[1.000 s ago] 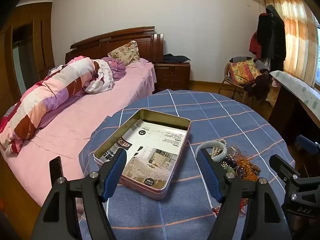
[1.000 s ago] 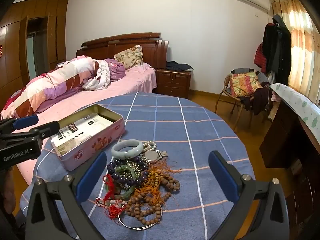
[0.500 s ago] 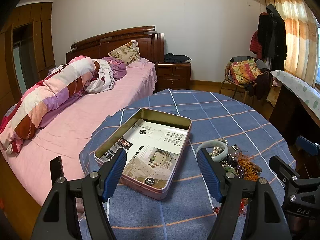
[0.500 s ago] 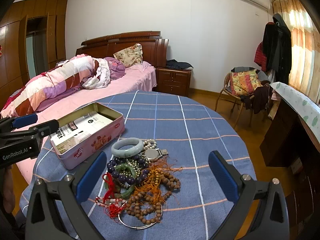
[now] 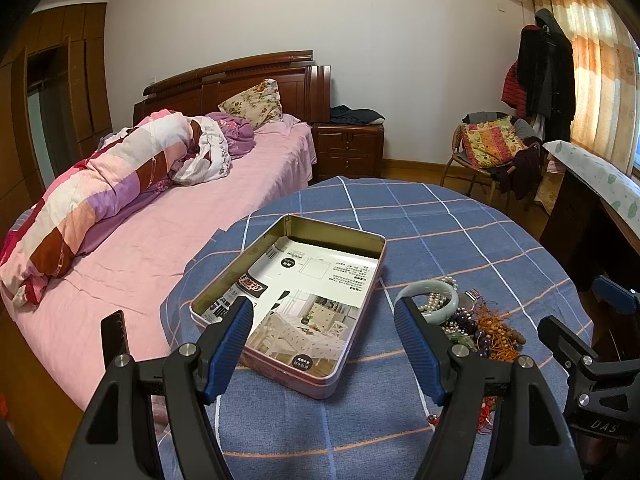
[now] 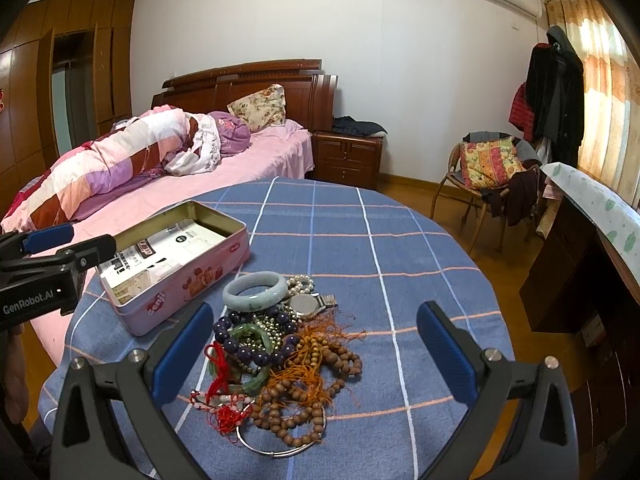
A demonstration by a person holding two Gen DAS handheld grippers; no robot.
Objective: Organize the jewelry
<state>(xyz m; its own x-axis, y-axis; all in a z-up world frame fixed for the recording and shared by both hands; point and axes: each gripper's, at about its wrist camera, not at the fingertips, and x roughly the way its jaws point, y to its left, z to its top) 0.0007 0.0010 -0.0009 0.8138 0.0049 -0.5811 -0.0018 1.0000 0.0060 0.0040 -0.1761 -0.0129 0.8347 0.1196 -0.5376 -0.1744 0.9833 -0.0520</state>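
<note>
On the round table covered with a blue checked cloth (image 6: pixel 400 248) stood an open rectangular pink metal tin (image 5: pixel 296 304), with a printed paper sheet (image 5: pixel 316 288) lying flat on its bottom. Just beside the tin, on its right side, lay a tangled pile of jewelry (image 6: pixel 276 344). At the far edge of this pile rested a pale green jade bangle (image 6: pixel 255 291), and next to it a silver wristwatch (image 6: pixel 306 305). Nearer to the camera there were dark purple bead bracelets (image 6: pixel 244 340), brown wooden bead strings with orange tassels (image 6: pixel 316 364), red cords (image 6: pixel 220 376) and a thin silver ring bangle (image 6: pixel 280 450).

The left gripper (image 5: pixel 322 322) hovered above the near end of the tin, its blue-padded fingers wide apart and holding nothing. The right gripper (image 6: pixel 314 346) hung over the jewelry pile, also with its fingers spread wide and empty, touching none of the pieces. Behind the table stood a bed with pink sheet (image 5: pixel 168 216).
</note>
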